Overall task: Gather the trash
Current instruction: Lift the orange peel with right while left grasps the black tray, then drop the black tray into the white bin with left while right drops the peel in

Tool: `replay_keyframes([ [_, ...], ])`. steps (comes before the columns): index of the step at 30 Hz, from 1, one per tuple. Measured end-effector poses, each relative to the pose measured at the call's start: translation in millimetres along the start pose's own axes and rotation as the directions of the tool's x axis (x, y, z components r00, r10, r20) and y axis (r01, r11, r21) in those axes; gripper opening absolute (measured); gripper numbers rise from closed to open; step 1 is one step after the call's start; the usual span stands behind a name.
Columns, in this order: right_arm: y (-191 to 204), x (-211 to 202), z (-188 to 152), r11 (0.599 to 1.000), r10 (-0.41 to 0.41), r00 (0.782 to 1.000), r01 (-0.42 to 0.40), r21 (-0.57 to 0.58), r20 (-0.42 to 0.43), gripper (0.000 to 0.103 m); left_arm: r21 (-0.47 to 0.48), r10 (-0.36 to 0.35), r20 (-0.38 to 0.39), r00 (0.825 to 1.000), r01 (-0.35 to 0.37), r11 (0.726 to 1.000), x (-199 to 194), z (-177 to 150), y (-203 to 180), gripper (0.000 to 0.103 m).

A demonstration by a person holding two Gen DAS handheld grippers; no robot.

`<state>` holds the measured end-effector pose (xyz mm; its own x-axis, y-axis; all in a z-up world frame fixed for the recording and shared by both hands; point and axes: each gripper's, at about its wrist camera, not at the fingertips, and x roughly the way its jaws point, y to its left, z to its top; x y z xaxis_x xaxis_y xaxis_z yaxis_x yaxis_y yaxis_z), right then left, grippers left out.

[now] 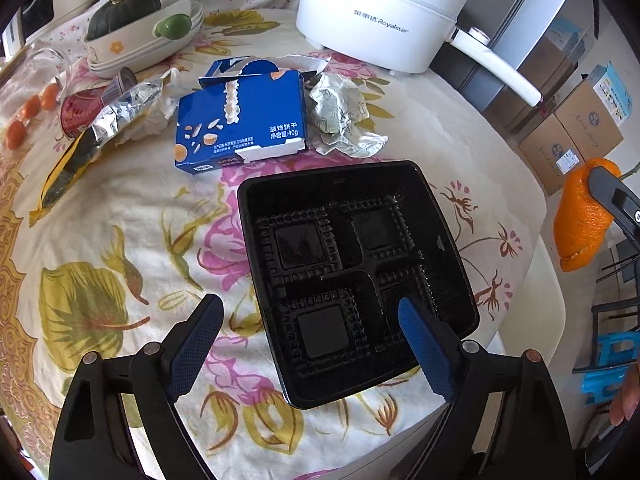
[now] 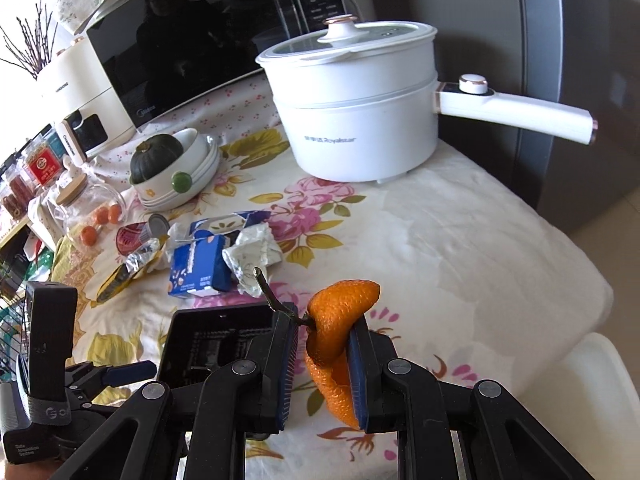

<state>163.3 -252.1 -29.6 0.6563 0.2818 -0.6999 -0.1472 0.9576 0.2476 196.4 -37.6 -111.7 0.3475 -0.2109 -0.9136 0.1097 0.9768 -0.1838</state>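
Note:
An empty black plastic tray (image 1: 352,264) with four moulded compartments lies on the flowered tablecloth (image 1: 120,208). My left gripper (image 1: 310,346) hangs open over its near corner, with one finger outside the tray's left wall and the other above its inside. Neither pad touches it. Off the table's right edge, my right gripper (image 2: 324,364) is shut on a piece of orange peel (image 2: 340,320) with a stem; the orange peel (image 1: 580,216) also shows in the left wrist view. Behind the tray lie a torn blue biscuit box (image 1: 240,120), a crumpled paper wrapper (image 1: 340,112) and a foil packet (image 1: 100,128).
A white electric pot (image 1: 376,12) with a long handle stands at the back right. Stacked bowls holding a dark squash (image 1: 132,28) sit at the back left beside small oranges (image 1: 28,116) and a red cup (image 1: 80,108). A microwave (image 2: 180,40) backs the table. Cardboard boxes (image 1: 572,140) stand on the floor.

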Motion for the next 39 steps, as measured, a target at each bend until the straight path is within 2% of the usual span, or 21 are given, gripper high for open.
replay_keyframes([
  [3, -9.1, -4.6, -3.8, 1.000, -0.017, 1.000, 0.017, -0.001, -0.006, 0.021, -0.020, -0.007, -0.023, 1.000, 0.007, 1.000, 8.8, -1.4, -0.7, 0.077],
  [5, -14.8, -7.0, -6.6, 1.000, -0.029, 0.999, 0.029, -0.002, -0.014, 0.021, -0.031, -0.023, -0.037, 0.999, 0.022, 0.999, 13.0, -2.6, -0.8, 0.059],
  [8, -23.3, -10.4, -9.8, 0.999, -0.042, 0.999, 0.042, -0.001, -0.023, 0.021, -0.046, -0.037, -0.037, 0.999, 0.035, 0.998, 12.7, -3.7, 0.7, 0.059],
  [20, -60.4, -33.0, -22.5, 0.994, -0.087, 0.996, 0.089, 0.059, -0.036, 0.021, -0.004, -0.109, 0.014, 0.994, 0.109, 0.994, -17.8, -9.2, -9.2, 0.059],
  [30, -109.6, -40.7, -52.7, 0.975, -0.169, 0.977, 0.185, 0.121, -0.126, 0.021, 0.086, -0.160, 0.020, 0.987, 0.158, 0.984, -27.7, -17.1, -51.8, 0.059],
  [39, -158.9, -43.8, -77.1, 0.951, -0.215, 0.956, 0.252, 0.180, -0.199, 0.022, 0.194, -0.193, 0.001, 0.981, 0.189, 0.963, -21.5, -25.8, -105.3, 0.059],
])
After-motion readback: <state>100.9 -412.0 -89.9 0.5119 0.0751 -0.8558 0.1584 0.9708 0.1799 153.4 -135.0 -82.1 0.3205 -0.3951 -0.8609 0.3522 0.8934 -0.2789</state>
